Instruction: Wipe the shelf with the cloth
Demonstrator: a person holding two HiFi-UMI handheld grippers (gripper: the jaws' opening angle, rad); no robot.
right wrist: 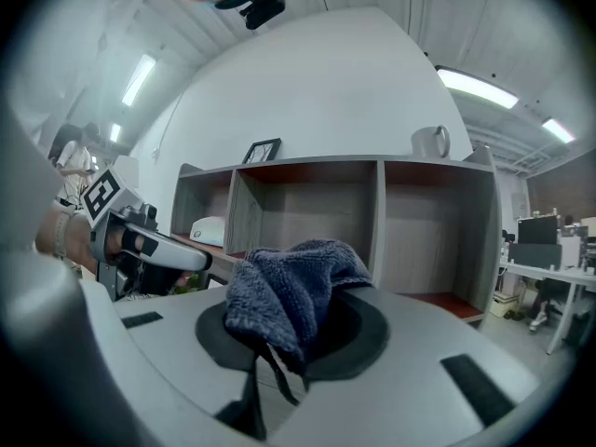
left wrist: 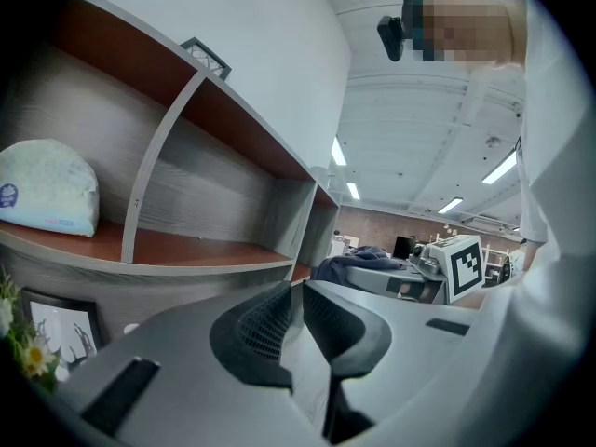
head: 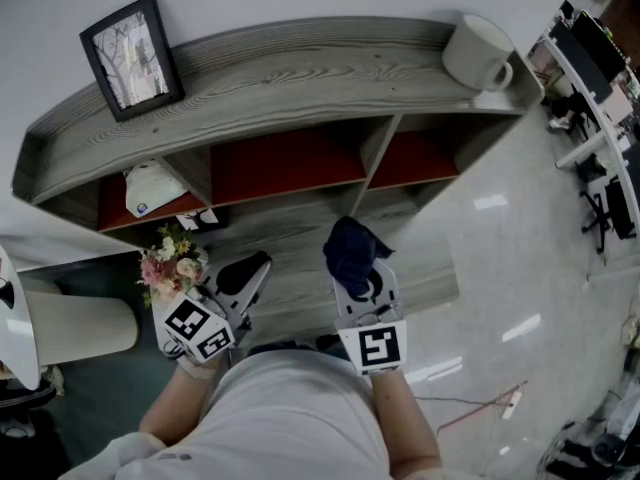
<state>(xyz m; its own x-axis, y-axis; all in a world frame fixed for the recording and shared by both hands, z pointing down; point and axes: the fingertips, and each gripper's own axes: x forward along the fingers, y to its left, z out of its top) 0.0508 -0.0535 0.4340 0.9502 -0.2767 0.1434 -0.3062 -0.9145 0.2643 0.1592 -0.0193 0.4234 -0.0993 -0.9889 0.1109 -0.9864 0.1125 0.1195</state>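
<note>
Before shelf (head: 300,78) | right gripper (right wrist: 284,338) clamps cloth (right wrist: 291,285) | left gripper (left wrist: 296,310) closed, per own view

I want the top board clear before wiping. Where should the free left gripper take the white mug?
Pinch the rim of the white mug from above, one of the fingers inside and one outside, on its left side. It stands upright at the right end of the shelf top, and its handle juts front-right.

Grey shelf (head: 300,78), framed picture (head: 132,56) and white mug (head: 478,53) on top, white pack (head: 152,188) inside
</note>
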